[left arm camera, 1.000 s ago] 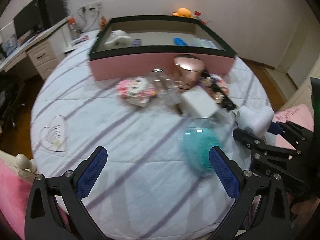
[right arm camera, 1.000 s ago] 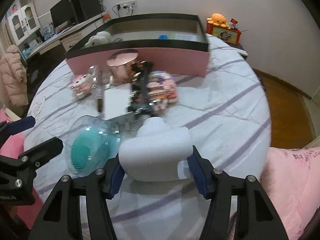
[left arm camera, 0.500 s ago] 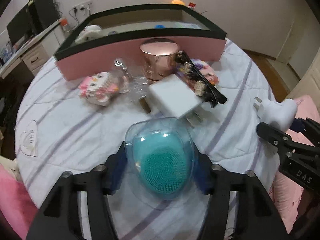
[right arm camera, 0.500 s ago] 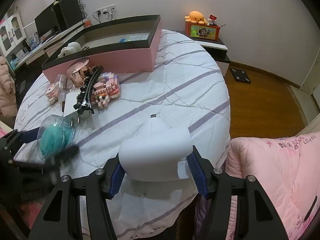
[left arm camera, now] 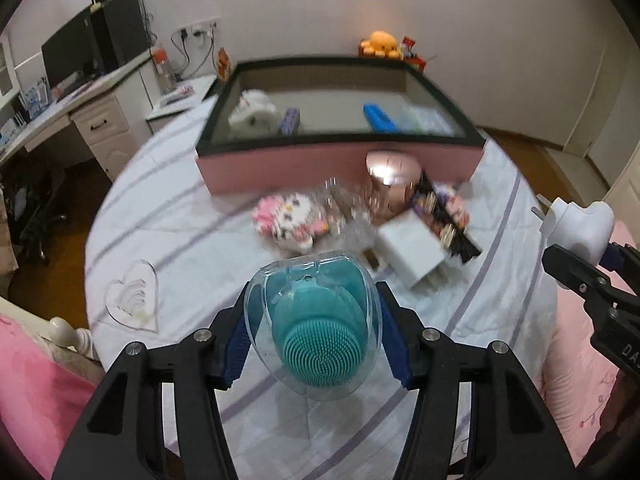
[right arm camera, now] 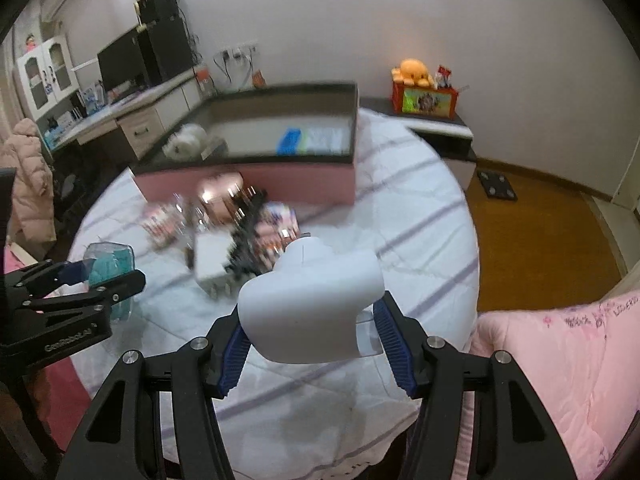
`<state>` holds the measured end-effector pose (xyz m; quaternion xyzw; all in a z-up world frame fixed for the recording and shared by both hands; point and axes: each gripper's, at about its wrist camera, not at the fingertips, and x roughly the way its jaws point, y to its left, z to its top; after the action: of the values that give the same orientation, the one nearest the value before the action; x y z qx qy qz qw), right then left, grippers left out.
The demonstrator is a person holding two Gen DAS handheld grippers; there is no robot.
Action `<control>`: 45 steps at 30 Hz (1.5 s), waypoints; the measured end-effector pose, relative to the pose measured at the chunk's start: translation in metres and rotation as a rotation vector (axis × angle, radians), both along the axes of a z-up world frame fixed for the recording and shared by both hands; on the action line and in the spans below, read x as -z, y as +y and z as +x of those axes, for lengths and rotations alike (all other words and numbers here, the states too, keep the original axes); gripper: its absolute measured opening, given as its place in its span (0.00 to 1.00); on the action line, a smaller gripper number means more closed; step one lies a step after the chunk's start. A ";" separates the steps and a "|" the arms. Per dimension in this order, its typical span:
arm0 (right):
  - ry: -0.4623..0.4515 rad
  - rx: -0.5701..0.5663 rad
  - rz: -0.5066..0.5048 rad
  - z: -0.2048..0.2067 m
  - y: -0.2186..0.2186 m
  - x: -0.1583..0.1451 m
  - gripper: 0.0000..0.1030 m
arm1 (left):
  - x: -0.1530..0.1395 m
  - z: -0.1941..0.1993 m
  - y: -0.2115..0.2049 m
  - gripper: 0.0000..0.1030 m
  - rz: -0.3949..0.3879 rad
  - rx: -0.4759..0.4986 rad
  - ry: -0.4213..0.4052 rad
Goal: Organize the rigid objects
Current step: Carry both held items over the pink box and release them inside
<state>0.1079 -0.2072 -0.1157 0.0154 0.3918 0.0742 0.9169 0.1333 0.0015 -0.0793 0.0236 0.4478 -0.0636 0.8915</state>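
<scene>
Both tools are loaded: the left tool (left arm camera: 314, 336) has its blue pads closed on a clear plastic case (left arm camera: 314, 320) holding a teal bristled brush, and the right tool (right arm camera: 310, 326) is clamped at about half its span on a white plug-in device (right arm camera: 312, 300). Each item sits between the fingers, held above the striped bed sheet (left arm camera: 192, 240).

Risks, as I judge them: the clear case is smooth and rounded, so it could squirt out of the pads if the grip loosens or the tool tilts. The white device is bulky and gripped near its rear, so it may pivot forward.

Further out, the remaining clutter lies on the bed: a pink cartoon toy (left arm camera: 290, 220), a white box (left arm camera: 412, 246) and a rose-gold jar (left arm camera: 394, 184). Beyond them stands the pink storage box (left arm camera: 340, 160), open-topped, its near wall a likely snag for either load when crossing over it.
</scene>
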 end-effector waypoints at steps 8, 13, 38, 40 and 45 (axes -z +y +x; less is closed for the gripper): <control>-0.183 0.005 -0.008 -0.024 0.007 -0.058 0.59 | -0.046 -0.008 0.001 0.56 -0.003 0.007 -0.149; -0.279 0.009 -0.014 -0.036 0.009 -0.084 0.59 | -0.074 -0.023 0.001 0.56 0.013 0.016 -0.250; -0.310 -0.024 0.019 -0.050 0.019 -0.088 0.59 | -0.097 -0.046 0.000 0.56 0.028 0.018 -0.370; -0.307 -0.025 0.018 -0.046 0.019 -0.087 0.59 | -0.096 -0.040 -0.001 0.56 0.024 0.020 -0.364; -0.293 -0.029 0.022 -0.029 0.020 -0.086 0.59 | -0.093 -0.019 -0.003 0.56 0.023 0.023 -0.348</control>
<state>0.0793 -0.1876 -0.0297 0.0089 0.2533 0.0933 0.9628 0.1146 -0.0014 0.0141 0.0494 0.2870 -0.0635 0.9546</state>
